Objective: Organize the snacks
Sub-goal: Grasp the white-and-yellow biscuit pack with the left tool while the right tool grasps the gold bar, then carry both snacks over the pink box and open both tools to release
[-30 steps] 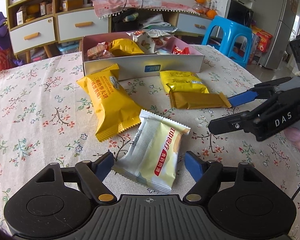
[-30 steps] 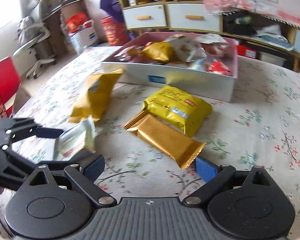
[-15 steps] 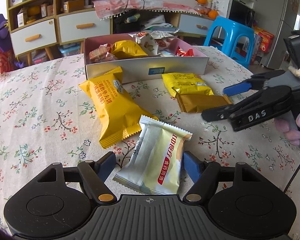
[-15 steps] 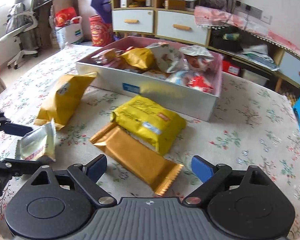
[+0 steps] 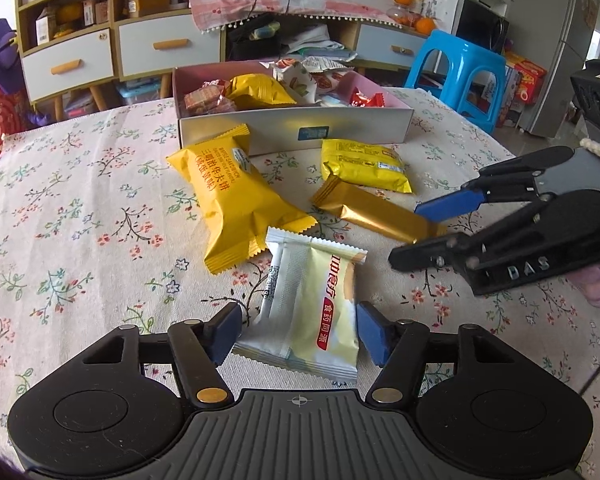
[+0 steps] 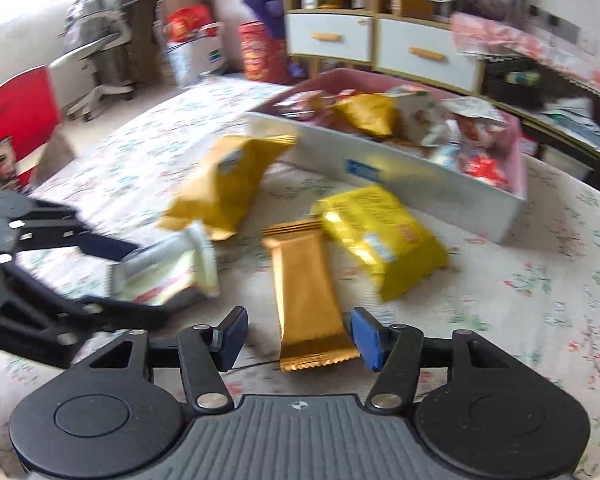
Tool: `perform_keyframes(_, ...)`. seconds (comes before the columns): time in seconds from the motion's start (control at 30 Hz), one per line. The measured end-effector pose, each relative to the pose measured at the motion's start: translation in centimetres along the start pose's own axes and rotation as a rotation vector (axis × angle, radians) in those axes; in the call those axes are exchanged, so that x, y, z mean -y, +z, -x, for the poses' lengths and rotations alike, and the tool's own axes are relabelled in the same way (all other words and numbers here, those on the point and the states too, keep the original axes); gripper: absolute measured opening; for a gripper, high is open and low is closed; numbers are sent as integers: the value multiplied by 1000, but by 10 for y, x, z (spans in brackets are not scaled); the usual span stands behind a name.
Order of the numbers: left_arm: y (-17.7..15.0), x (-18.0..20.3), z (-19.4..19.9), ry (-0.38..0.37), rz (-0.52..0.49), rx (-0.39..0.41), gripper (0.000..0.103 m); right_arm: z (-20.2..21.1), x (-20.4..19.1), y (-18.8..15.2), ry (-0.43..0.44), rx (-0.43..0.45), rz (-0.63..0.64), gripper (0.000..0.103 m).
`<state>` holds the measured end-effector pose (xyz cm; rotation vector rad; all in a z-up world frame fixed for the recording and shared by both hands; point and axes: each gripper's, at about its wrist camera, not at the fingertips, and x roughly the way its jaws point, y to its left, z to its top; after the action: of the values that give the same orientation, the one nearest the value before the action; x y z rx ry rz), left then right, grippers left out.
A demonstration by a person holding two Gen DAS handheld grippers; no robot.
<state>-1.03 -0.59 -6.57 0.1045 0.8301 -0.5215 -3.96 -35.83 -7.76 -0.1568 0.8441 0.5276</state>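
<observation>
A pale white-and-yellow snack packet point(image 5: 312, 304) lies flat on the floral tablecloth between the fingers of my left gripper point(image 5: 300, 334). Its jaws are closing and the blue pads sit right at the packet's side edges. In the right wrist view a golden bar point(image 6: 308, 300) lies lengthwise between the fingers of my right gripper point(image 6: 300, 336). Those jaws are closing too, with a gap still showing on the bar's left side. A big yellow packet point(image 5: 236, 200) and a smaller yellow packet point(image 5: 364, 164) lie in front of the grey-and-pink box point(image 5: 292, 136), which holds several snacks.
The two grippers work close together, the right gripper point(image 5: 408, 234) just right of the pale packet. A blue stool point(image 5: 460, 68) stands beyond the table's right edge. Drawers and shelves line the back wall. Bare cloth stretches out to the left.
The right gripper swung round so the golden bar now points straight into its jaws, which narrowed a lot. The left jaws drew in to the pale packet's edges.
</observation>
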Motion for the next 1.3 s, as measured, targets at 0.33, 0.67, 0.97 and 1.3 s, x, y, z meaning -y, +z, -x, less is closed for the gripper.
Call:
perform_keyframes(0.33,3,3,-2,-3,-2,3,50,-14,-7,14,-106,4,-6,32)
perform_keyframes(0.67,9,5,1,-31,21,-4,43,-13,-20,20,-125,-10,22,17)
perform_keyframes(0.97,28,8,8,-45,55,-14,18,10,-8,39,-115,68,-70,17)
perform_keyframes(1.3,37,-4,1,-76,122,-63,42,21,19,45,-128,116,-196,18)
